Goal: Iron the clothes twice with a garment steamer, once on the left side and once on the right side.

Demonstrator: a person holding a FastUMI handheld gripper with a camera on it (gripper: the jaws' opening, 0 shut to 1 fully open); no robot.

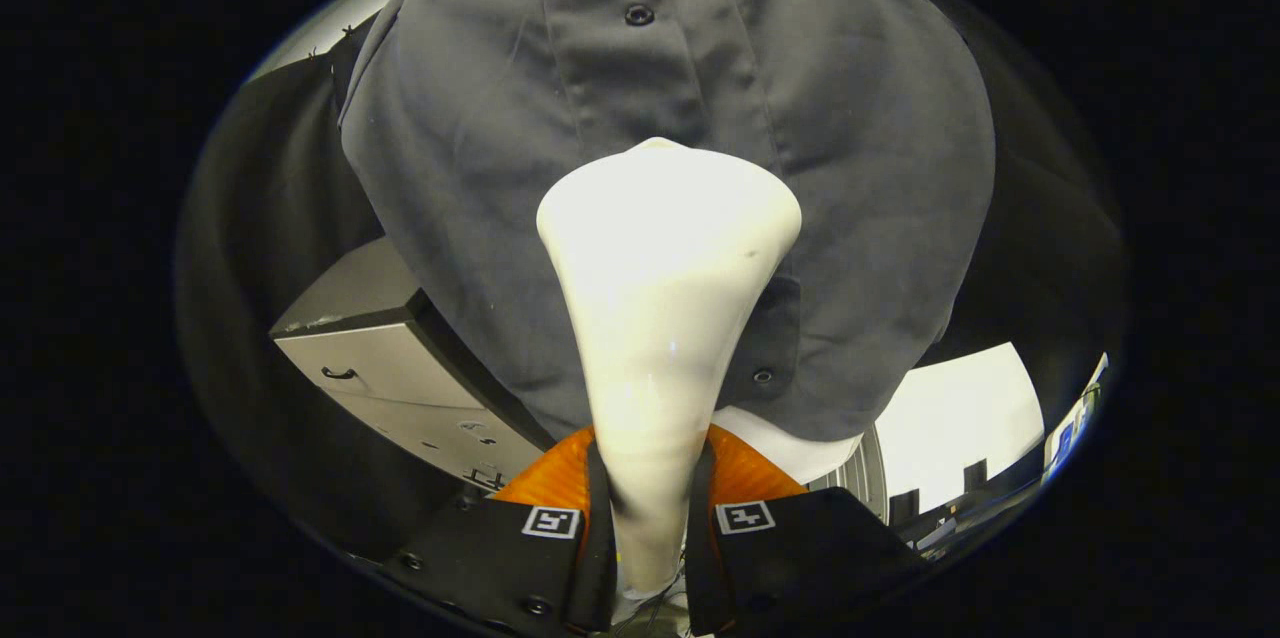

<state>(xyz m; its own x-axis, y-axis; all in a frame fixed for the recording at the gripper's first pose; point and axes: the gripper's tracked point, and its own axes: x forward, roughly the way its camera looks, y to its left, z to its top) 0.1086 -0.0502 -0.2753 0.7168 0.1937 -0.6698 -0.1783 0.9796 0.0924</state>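
Claw (648, 508) gripping steamer (665, 268), shirt (850, 138) beyond.

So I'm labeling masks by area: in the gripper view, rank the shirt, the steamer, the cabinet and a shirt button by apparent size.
1. grey shirt
2. white steamer, gripped between both fingers, enlarged by nearness
3. grey cabinet
4. shirt button

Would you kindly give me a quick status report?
Tongs shut on steamer. Steamer head against grey shirt, near button placket. Nothing in the way.

steamer (665, 318) between tongs (648, 508), before shirt (560, 118)
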